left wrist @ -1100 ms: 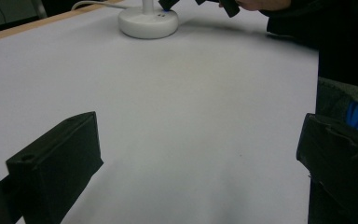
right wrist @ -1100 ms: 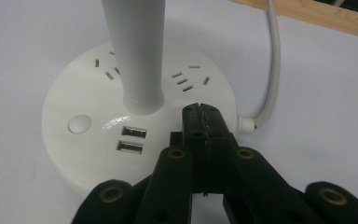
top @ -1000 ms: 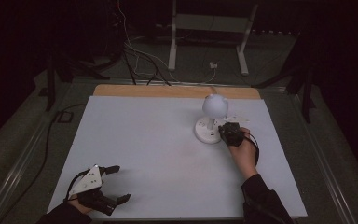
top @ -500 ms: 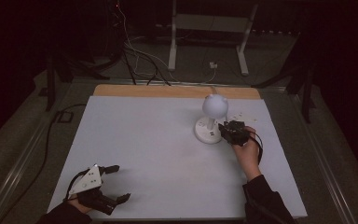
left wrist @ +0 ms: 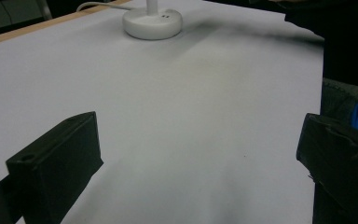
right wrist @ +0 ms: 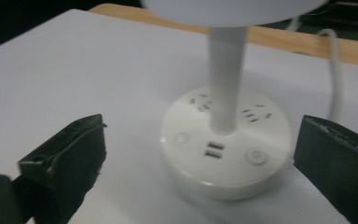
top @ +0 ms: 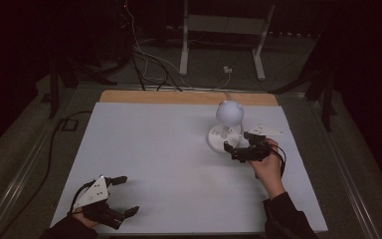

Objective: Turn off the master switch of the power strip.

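Observation:
A white desk lamp (top: pixel 227 124) with a round head stands on its round base (top: pixel 221 138) at the back right of the table. The base (right wrist: pixel 226 149) carries sockets, two USB ports and two buttons around the stem (right wrist: pixel 226 79). My right gripper (top: pixel 238 141) sits just in front of the base. Its jaws have just been opening and now stand wide on either side of the base, pads apart from it (right wrist: pixel 200 123). My left gripper (top: pixel 128 195) rests open near the front left corner, nothing between its jaws (left wrist: pixel 196 126); the lamp base (left wrist: pixel 152 23) lies far ahead of it.
A white sheet (top: pixel 154 149) covers the table, with a wooden strip (top: pixel 179 97) along the far edge. The lamp's white cord (right wrist: pixel 333 70) runs off the back. Beyond the table, a metal stand (top: pixel 219 45) and loose cables (top: pixel 144 59) sit on the dark floor.
The right gripper's jaws have spread from shut to wide open, and the hand has drawn back a little from the lamp base. The left gripper has stayed where it was.

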Action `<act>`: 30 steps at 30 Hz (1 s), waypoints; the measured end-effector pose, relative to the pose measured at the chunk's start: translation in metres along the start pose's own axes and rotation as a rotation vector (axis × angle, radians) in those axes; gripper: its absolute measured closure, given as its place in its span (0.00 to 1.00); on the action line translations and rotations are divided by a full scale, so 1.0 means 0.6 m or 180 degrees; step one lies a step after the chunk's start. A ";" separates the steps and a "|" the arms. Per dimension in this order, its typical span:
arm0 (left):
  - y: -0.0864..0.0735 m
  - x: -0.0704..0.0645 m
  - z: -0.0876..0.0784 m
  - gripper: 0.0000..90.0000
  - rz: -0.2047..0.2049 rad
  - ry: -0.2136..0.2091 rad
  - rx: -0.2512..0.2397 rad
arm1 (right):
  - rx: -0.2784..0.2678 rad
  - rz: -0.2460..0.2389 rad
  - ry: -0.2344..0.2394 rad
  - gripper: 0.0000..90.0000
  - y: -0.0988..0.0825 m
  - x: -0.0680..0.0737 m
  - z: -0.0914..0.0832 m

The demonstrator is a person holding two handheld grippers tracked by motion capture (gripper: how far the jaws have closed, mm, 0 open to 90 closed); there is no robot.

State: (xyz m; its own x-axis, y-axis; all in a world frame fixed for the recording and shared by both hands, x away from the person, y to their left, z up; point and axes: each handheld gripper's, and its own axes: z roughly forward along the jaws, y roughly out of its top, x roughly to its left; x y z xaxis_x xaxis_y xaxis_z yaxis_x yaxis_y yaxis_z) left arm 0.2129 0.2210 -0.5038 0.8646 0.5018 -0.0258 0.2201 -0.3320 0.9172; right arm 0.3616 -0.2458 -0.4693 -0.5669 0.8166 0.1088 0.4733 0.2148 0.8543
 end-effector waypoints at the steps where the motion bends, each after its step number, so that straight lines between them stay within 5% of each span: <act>1: 0.000 0.000 0.000 0.00 0.0000 0.0003 -0.0003 | 0.0016 -0.0020 -0.0003 0.01 0.000 0.002 -0.002; 3: 0.000 0.000 0.000 0.00 -0.0003 0.0003 -0.0001 | 0.0163 -0.0048 0.0129 0.01 0.005 0.003 -0.008; 6: 0.000 0.000 0.000 0.00 -0.0005 0.0003 0.0004 | 0.0108 -0.0087 0.0081 0.01 0.003 0.008 -0.017; 11: 0.000 0.000 0.000 0.00 -0.0003 0.0001 0.0009 | 0.0040 -0.0098 0.0231 0.01 -0.004 0.015 -0.026; 30: -0.001 0.000 0.002 0.00 -0.0005 -0.0008 0.0022 | 0.0356 -0.0381 0.0522 0.01 -0.057 0.028 -0.060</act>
State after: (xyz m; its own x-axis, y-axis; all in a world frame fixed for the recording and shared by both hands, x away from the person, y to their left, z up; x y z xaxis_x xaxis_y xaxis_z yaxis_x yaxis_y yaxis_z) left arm 0.2132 0.2204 -0.5046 0.8653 0.5004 -0.0283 0.2246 -0.3367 0.9144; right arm 0.3113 -0.2588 -0.4785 -0.7213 0.6855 0.0990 0.4626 0.3704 0.8055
